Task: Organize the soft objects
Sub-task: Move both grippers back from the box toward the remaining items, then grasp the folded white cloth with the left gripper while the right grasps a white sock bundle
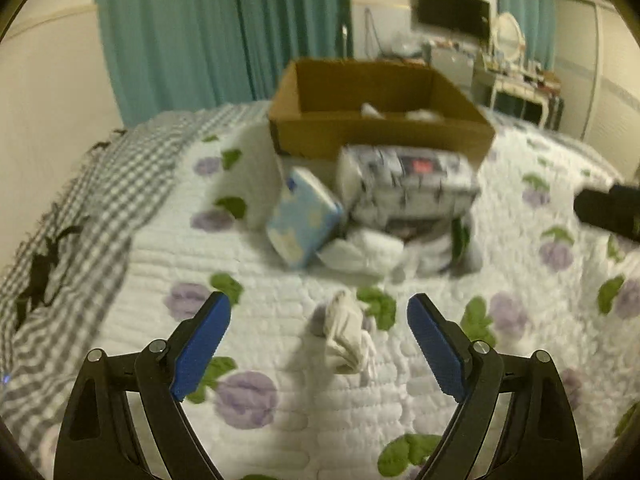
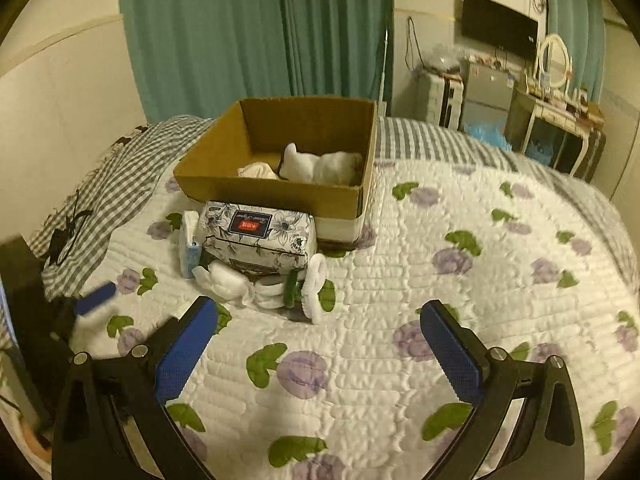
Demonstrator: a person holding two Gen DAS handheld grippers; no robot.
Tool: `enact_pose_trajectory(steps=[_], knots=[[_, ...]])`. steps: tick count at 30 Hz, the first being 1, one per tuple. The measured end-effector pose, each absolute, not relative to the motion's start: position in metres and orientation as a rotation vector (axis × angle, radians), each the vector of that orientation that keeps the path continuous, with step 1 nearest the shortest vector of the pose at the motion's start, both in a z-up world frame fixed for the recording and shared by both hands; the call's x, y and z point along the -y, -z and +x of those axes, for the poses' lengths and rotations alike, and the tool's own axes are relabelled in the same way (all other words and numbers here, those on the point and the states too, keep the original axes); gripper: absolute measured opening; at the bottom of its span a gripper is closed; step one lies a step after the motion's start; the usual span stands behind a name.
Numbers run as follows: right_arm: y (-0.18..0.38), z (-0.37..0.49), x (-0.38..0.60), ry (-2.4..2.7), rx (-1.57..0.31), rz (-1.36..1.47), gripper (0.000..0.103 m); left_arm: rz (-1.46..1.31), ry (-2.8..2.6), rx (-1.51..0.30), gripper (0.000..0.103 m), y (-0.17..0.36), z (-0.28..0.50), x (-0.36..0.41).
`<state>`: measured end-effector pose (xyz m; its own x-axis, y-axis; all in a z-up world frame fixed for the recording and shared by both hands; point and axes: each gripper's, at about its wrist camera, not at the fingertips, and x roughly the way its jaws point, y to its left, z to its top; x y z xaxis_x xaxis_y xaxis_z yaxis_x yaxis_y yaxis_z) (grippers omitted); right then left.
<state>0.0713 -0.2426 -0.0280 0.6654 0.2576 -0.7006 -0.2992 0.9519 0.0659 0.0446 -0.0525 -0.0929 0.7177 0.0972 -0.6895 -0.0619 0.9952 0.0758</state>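
A brown cardboard box stands on the bed and holds white soft items. In front of it lie a floral tissue pack, a light blue pack and white soft pieces. In the left wrist view the box and tissue pack are blurred. My left gripper is open, with a small white rolled cloth lying on the quilt between its fingers. My right gripper is open and empty above the quilt, near the white pieces. The left gripper's blue finger shows at the left.
The bed has a white quilt with purple flowers and a grey checked blanket on the left. Teal curtains hang behind. A dresser and a wall screen stand at the back right.
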Motion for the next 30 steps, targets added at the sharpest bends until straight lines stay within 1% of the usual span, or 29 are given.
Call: enact_pose_trajectory(steps=[1, 5, 6, 7, 8, 10, 13, 17, 21, 23, 25, 28, 30], knots=[[0.032, 0.074, 0.241, -0.313, -0.791, -0.048, 0.102, 0.06, -0.075, -0.78, 0.081, 0.1, 0.048, 0.056], [0.046, 0.083, 0.233, -0.31, -0.821, -0.038, 0.102, 0.047, -0.041, -0.839, 0.062, 0.119, 0.058, 0.055], [0.049, 0.084, 0.231, -0.31, -0.827, -0.037, 0.102, 0.039, -0.034, -0.847, 0.048, 0.122, 0.059, 0.054], [0.052, 0.085, 0.229, -0.307, -0.828, -0.038, 0.102, 0.026, -0.022, -0.857, 0.037, 0.125, 0.06, 0.052], [0.054, 0.086, 0.227, -0.305, -0.828, -0.04, 0.102, 0.011, -0.006, -0.862, 0.035, 0.126, 0.06, 0.051], [0.057, 0.087, 0.225, -0.302, -0.819, -0.041, 0.102, -0.017, 0.023, -0.859, 0.027, 0.125, 0.059, 0.048], [0.056, 0.086, 0.219, -0.297, -0.795, -0.064, 0.102, -0.035, 0.046, -0.824, 0.026, 0.114, 0.056, 0.041], [0.054, 0.082, 0.205, -0.313, -0.758, -0.109, 0.102, 0.011, 0.029, -0.779, 0.026, 0.09, 0.051, 0.029], [0.066, 0.084, 0.182, -0.353, -0.763, -0.162, 0.102, 0.02, 0.002, -0.749, 0.026, 0.072, 0.059, 0.007], [0.081, 0.088, 0.165, -0.367, -0.806, -0.182, 0.102, 0.051, -0.054, -0.743, 0.026, 0.072, 0.068, -0.006], [0.094, 0.092, 0.152, -0.376, -0.825, -0.19, 0.101, 0.024, -0.068, -0.752, 0.026, 0.078, 0.07, -0.02], [0.108, 0.1, 0.132, -0.374, -0.832, -0.24, 0.095, -0.032, -0.052, -0.769, 0.026, 0.093, 0.07, -0.032], [0.114, 0.105, 0.124, -0.38, -0.832, -0.246, 0.094, -0.036, -0.051, -0.78, 0.026, 0.099, 0.073, -0.033]])
